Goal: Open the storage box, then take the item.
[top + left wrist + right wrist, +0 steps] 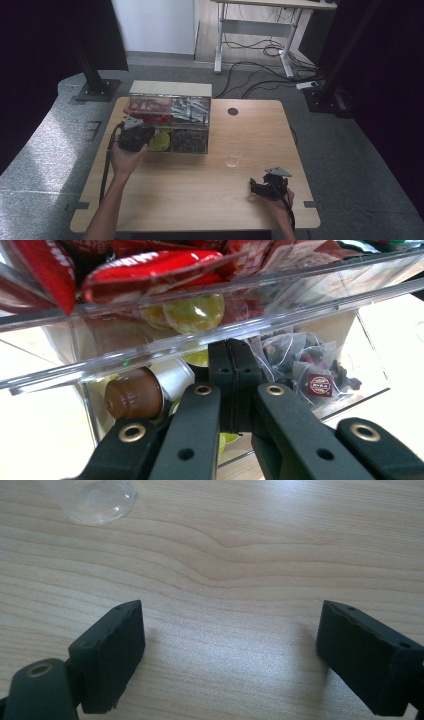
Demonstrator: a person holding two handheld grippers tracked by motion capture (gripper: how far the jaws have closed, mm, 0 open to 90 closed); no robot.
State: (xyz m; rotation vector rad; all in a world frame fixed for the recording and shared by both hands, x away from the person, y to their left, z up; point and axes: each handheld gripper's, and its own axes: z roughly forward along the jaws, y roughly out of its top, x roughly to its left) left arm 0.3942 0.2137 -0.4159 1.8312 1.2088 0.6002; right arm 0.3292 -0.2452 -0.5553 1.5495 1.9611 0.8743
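Resting on the table (200, 200) at the near right, the right gripper (230, 645) has jaws wide apart and empty. Farther off stands a clear cup (232, 154). Beyond, the left gripper (234, 370), jaws pressed together, pokes into the organizer (170, 122) beside a brown capsule (134, 399) and tea bags (305, 370).

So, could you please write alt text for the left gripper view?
The shut left gripper points into the front of a clear organiser box. Inside are yellow-green capsules, a brown capsule, tea bags and, above, red packets.
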